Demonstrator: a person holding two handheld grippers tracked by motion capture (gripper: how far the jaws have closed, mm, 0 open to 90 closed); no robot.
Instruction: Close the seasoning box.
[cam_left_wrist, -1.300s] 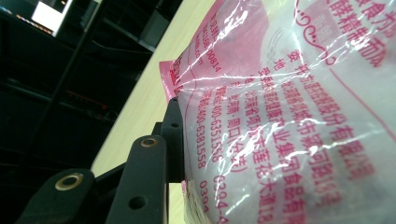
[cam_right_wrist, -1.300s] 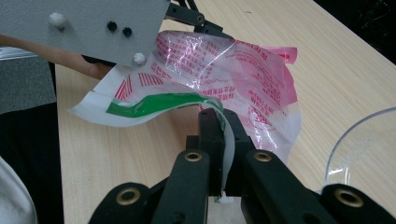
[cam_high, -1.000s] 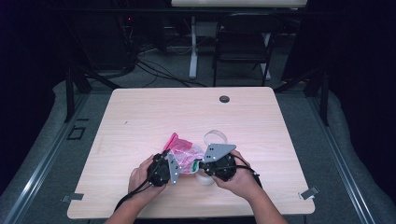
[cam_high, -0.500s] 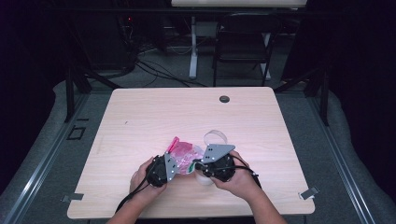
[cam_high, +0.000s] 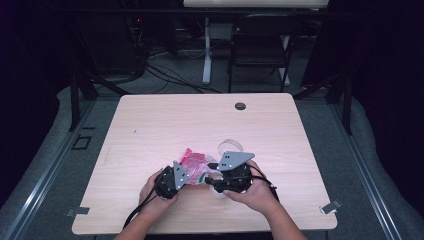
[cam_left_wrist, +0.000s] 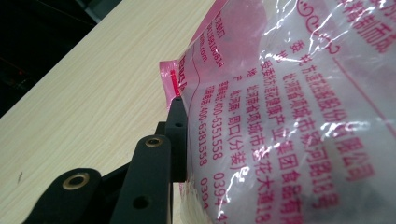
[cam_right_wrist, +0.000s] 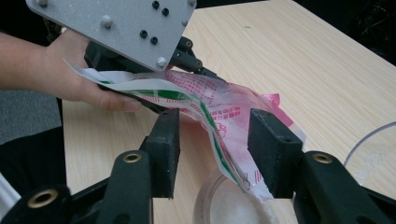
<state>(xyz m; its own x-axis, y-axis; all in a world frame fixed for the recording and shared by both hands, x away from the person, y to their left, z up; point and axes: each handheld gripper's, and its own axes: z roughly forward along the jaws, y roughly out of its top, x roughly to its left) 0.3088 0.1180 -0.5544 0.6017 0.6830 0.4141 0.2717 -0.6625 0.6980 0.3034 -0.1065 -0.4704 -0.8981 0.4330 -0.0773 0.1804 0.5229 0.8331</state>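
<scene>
Right gripper (cam_right_wrist: 212, 154) has just been opening — jaws apart around the pink bag's (cam_right_wrist: 219, 112) lower corner; left gripper (cam_high: 187, 172) (lower centre) clamps it above the round container (cam_right_wrist: 233, 205). Pouring step; next, regrip.

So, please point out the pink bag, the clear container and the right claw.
pink bag (cam_left_wrist: 289, 116), left gripper view, printed side.
clear container (cam_right_wrist: 224, 200), right gripper view, rim.
right claw (cam_right_wrist: 212, 144), right gripper view, gap between open jaws.

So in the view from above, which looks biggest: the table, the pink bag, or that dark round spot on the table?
1. The table, largest by far.
2. The pink bag, partly hidden behind the grippers.
3. The dark round spot, smallest, though it lies farther from the camera.
</scene>
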